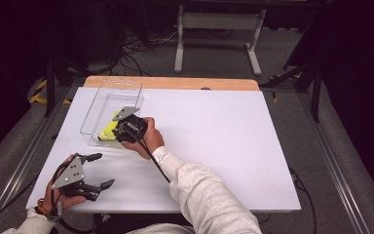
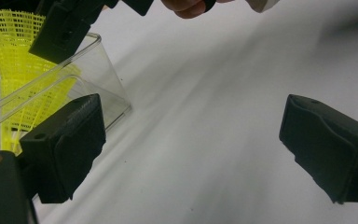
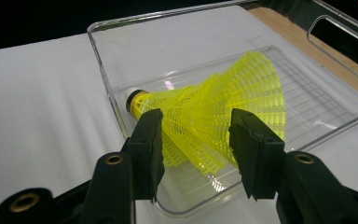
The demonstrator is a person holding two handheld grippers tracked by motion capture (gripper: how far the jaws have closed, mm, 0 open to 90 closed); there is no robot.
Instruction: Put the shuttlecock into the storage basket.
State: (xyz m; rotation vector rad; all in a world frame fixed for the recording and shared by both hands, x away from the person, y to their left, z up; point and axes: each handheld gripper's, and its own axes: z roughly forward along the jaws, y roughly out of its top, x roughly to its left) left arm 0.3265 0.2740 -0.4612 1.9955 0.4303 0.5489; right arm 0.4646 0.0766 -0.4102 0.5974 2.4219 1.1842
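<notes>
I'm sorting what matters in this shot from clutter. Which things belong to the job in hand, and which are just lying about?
In the job:
- yellow shuttlecock, lying in the tray
- clear plastic tray
- right gripper, jaws astride the shuttlecock's skirt

Just about:
- left gripper, open, off to one side over the white table
- cables on the floor behind

A lab — dark room, floor cables point(image 1: 141, 46), rig table point(image 1: 214, 141).

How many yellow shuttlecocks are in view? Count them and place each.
2, nested: yellow shuttlecocks lying in the clear tray, between the right gripper's open jaws. More may be nested inside.
</notes>
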